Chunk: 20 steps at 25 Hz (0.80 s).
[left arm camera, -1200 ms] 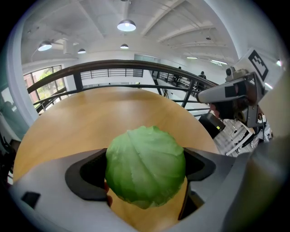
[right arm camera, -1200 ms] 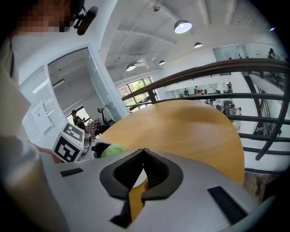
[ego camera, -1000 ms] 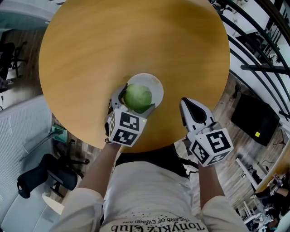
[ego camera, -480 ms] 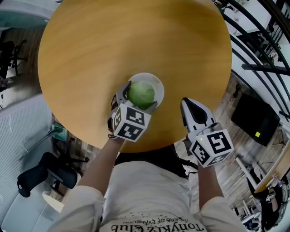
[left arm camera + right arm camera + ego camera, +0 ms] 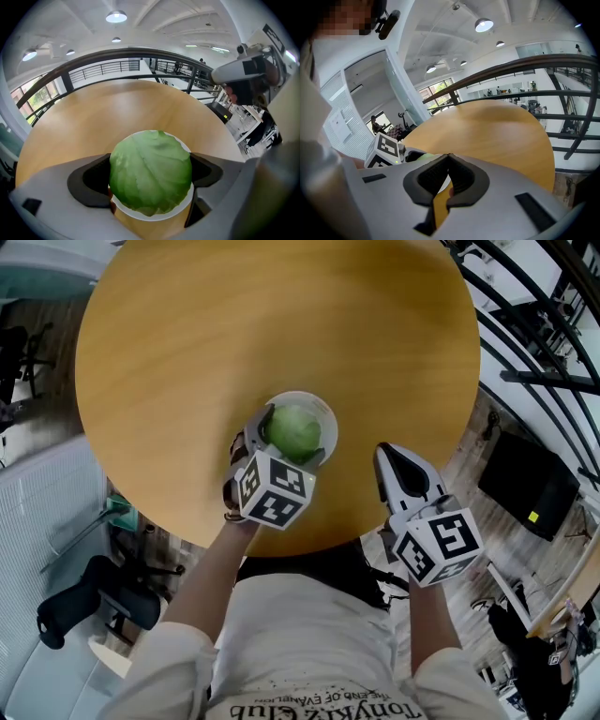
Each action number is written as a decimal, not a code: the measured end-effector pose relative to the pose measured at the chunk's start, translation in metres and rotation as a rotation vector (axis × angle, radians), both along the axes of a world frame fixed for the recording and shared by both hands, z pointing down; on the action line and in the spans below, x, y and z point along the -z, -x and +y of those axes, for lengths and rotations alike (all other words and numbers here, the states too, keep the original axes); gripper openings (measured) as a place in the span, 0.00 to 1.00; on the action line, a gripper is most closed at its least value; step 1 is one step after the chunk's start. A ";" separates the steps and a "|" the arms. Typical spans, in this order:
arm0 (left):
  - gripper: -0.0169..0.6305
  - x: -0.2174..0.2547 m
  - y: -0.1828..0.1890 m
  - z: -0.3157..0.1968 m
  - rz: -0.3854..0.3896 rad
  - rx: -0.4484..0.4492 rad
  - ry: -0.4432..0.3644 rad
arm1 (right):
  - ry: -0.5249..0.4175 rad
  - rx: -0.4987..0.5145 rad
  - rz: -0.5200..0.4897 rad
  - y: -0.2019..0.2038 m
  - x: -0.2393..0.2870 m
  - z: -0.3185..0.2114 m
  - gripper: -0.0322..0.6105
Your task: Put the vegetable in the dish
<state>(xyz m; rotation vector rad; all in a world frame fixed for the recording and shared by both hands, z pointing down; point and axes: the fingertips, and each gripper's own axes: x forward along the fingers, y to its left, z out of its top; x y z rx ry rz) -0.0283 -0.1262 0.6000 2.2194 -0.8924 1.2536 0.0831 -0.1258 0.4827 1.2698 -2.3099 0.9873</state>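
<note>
The shirt (image 5: 309, 638) bears upside-down print reading "TonyKiz Club".

I'm seeing the cabbage (image 5: 150, 171) covering most of the dish (image 5: 153, 217), only its rim peeking out; I'm not making out whether it's resting inside. The table (image 5: 234, 324) is running past the head view's top edge.

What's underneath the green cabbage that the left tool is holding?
A round white dish on the wooden table lies under the green cabbage gripped by the left tool. Only the dish's rim shows; the cabbage covers its inside, so contact is unclear.
</note>
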 end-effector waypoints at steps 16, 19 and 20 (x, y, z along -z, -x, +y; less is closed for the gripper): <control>0.79 -0.010 -0.003 -0.001 -0.018 -0.031 0.048 | 0.007 -0.005 -0.009 0.003 -0.002 -0.009 0.08; 0.79 -0.010 0.001 0.000 -0.012 -0.027 0.058 | 0.005 -0.003 -0.009 0.008 0.000 -0.009 0.08; 0.79 -0.009 0.002 0.000 -0.011 -0.026 0.058 | 0.007 -0.004 -0.006 0.008 0.000 -0.009 0.08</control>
